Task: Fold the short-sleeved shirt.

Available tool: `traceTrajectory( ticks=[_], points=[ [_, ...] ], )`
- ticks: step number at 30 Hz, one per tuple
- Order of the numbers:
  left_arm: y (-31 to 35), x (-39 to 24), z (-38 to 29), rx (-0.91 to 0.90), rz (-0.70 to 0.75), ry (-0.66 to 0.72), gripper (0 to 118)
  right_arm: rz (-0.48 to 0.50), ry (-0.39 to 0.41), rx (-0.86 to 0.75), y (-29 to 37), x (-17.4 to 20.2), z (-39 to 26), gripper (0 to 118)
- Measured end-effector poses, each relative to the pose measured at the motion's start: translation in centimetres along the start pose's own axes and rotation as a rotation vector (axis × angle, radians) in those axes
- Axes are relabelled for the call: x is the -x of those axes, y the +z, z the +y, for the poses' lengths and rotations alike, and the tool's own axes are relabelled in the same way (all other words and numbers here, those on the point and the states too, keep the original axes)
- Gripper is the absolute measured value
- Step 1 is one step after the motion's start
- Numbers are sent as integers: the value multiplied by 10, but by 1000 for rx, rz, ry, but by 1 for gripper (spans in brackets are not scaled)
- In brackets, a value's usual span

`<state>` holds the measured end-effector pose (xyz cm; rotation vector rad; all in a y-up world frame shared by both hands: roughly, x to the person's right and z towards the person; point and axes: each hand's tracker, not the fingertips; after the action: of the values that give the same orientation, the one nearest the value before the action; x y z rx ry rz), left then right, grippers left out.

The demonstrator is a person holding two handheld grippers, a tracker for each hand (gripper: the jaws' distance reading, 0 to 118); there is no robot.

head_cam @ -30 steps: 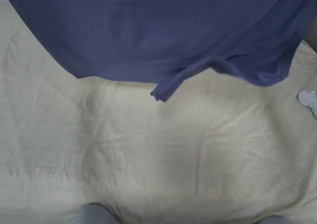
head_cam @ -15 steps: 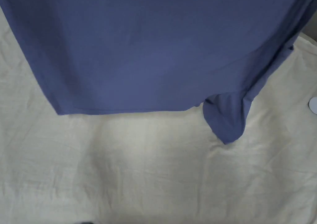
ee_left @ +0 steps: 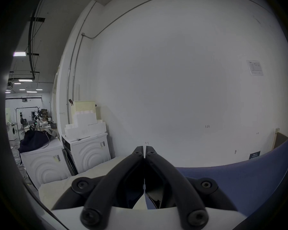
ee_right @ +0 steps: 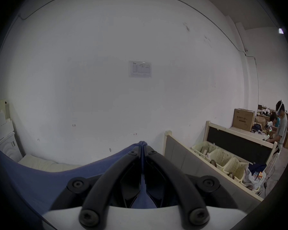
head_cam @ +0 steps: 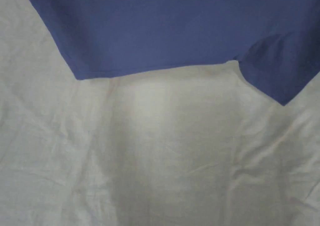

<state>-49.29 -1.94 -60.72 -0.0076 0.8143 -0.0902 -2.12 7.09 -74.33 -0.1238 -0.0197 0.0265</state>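
Note:
The blue short-sleeved shirt [head_cam: 162, 26] hangs spread across the top of the head view, its hem running level above the cream bed sheet [head_cam: 175, 148]. One sleeve [head_cam: 278, 79] droops lower at the right. In the left gripper view my left gripper [ee_left: 145, 148] has its jaws together, with the shirt [ee_left: 239, 183] stretching away to the right and blue cloth showing low between the jaws. In the right gripper view my right gripper [ee_right: 142, 148] is shut on a bunched bit of the shirt [ee_right: 48, 183] that pokes out past the tips.
A white wall [ee_left: 173, 76] faces both grippers. Two washing machines [ee_left: 86, 152] with boxes on top stand at the left of the bed. A padded headboard [ee_right: 181, 152], several cream baskets [ee_right: 221, 157] and a person [ee_right: 282, 125] are at the right.
The hanging shirt swung: its hem dropped lower half a second ago and now sits higher again, flatter and spread wider. The drooping sleeve has shifted right. The white object at the right edge has left the picture.

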Motion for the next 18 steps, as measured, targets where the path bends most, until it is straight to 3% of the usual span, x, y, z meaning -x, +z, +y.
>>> traceTrajectory(
  ticks=[9, 16, 18],
  points=[
    [-17, -26, -75, 68, -30, -48, 0, 5, 28, 76, -27, 1, -64, 1],
    [-1, -43, -206, 305, -95, -113, 0, 18, 63, 325, -55, -13, -201, 1],
    [10, -45, -242, 378, -113, -122, 0, 20, 40, 407, -61, -21, -247, 1]
  ],
)
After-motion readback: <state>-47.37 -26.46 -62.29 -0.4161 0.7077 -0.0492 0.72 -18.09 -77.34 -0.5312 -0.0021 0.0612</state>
